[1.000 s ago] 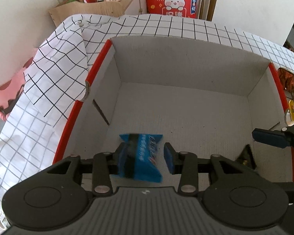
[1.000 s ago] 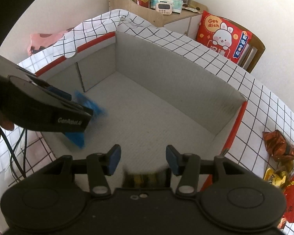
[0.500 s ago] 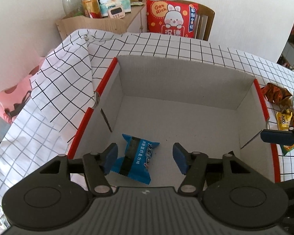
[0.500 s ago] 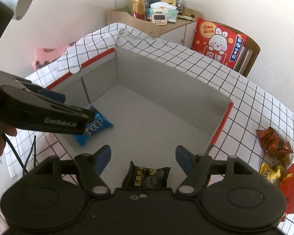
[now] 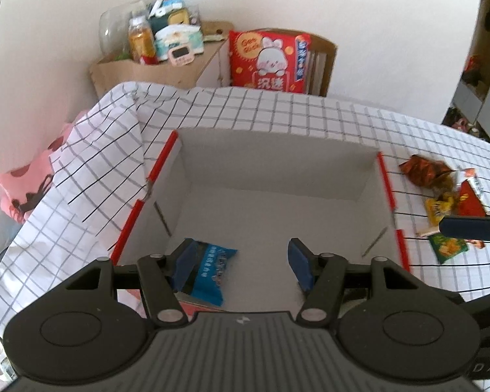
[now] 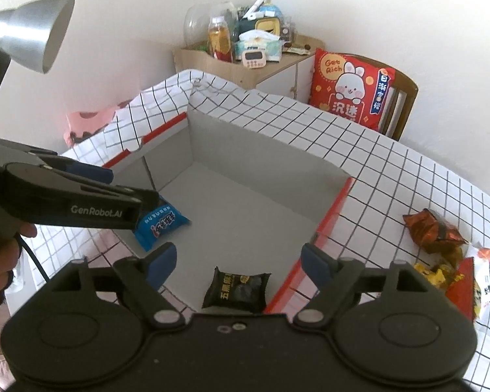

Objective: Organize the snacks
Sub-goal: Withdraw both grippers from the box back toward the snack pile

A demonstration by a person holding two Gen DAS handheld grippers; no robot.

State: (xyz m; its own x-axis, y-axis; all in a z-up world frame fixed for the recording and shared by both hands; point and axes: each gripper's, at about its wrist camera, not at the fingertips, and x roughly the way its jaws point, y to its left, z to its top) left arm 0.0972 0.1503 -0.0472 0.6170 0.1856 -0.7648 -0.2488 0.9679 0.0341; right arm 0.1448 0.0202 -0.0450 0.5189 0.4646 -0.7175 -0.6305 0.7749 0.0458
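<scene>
A grey cardboard box (image 5: 277, 170) with red edges stands open on the checked tablecloth. A blue snack packet (image 5: 209, 269) (image 6: 160, 225) lies on its floor near the left wall. A black snack packet (image 6: 235, 289) lies on the floor at the near edge. My left gripper (image 5: 240, 266) hangs open above the box with nothing between its fingers. My right gripper (image 6: 238, 263) is above the black packet, its jaws opening, nothing between them. A pile of loose snacks (image 5: 441, 192) (image 6: 447, 248) lies on the cloth right of the box.
A wooden cabinet (image 5: 160, 68) with bottles and a timer stands behind the table. A red rabbit cushion (image 5: 268, 62) rests on a chair. A silver lamp (image 6: 29, 32) hangs at upper left. A pink cloth (image 5: 26, 186) lies beyond the table's left edge.
Both grippers let go of their packets and rose away from the box. The blue and the black packet now lie on the box floor. Both pairs of jaws opened wider.
</scene>
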